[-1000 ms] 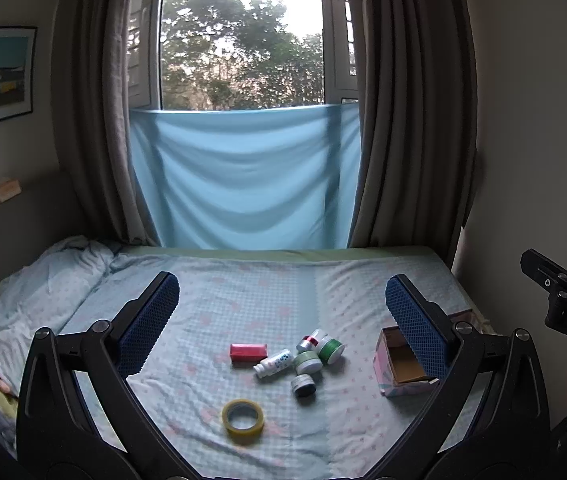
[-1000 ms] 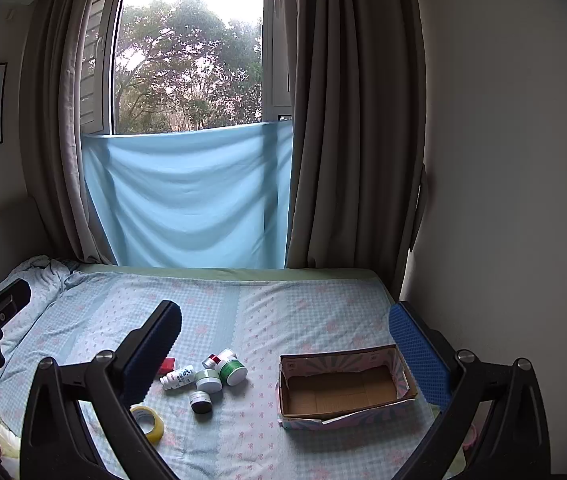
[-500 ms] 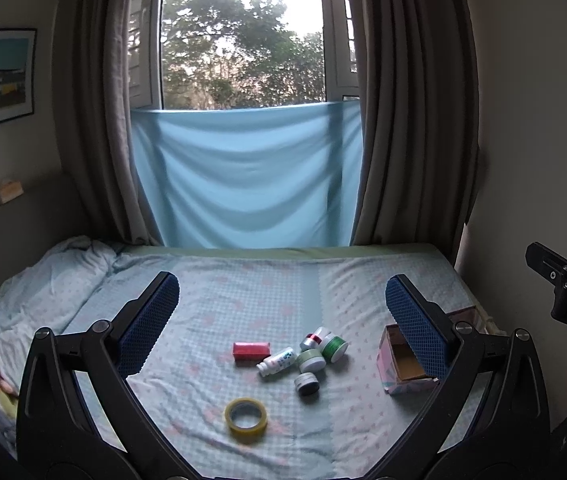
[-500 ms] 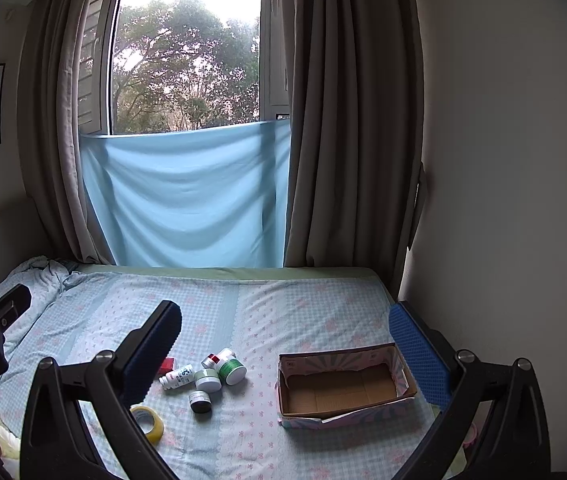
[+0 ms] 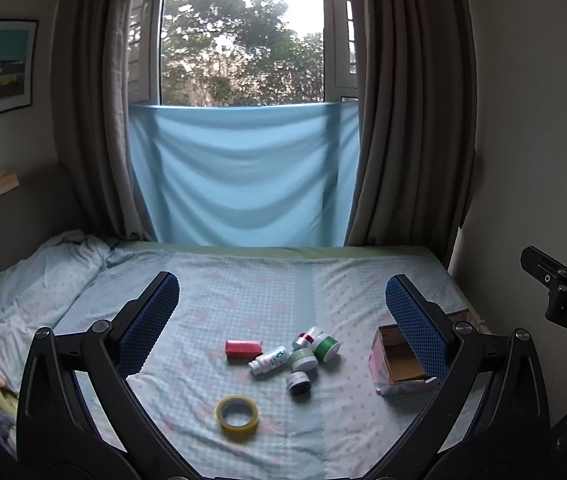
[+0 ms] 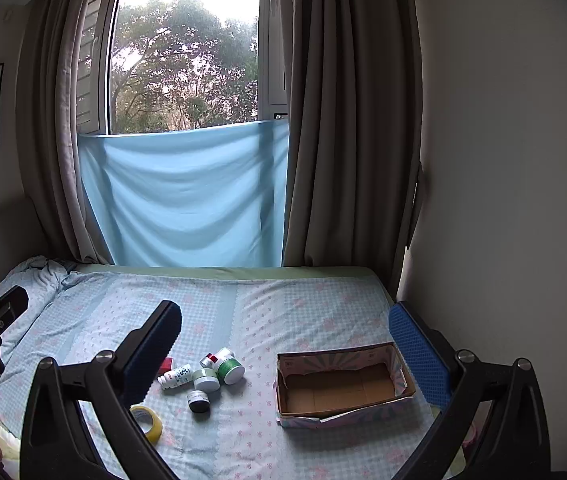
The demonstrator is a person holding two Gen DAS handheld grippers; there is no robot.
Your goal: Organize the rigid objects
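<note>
- Progress: nothing is sorted yet. The cardboard box on the bed holds nothing; every item lies outside it, to its left.
- Left claw: jaws wide apart, holding nothing, above the items.
- Right claw: jaws wide apart, holding nothing, above the box.
- Items: a ring of yellow tape; a flat red packet; a white bottle on its side; small round jars, one green-lidded.
- Box: patterned paper outside, plain brown inside.
</note>
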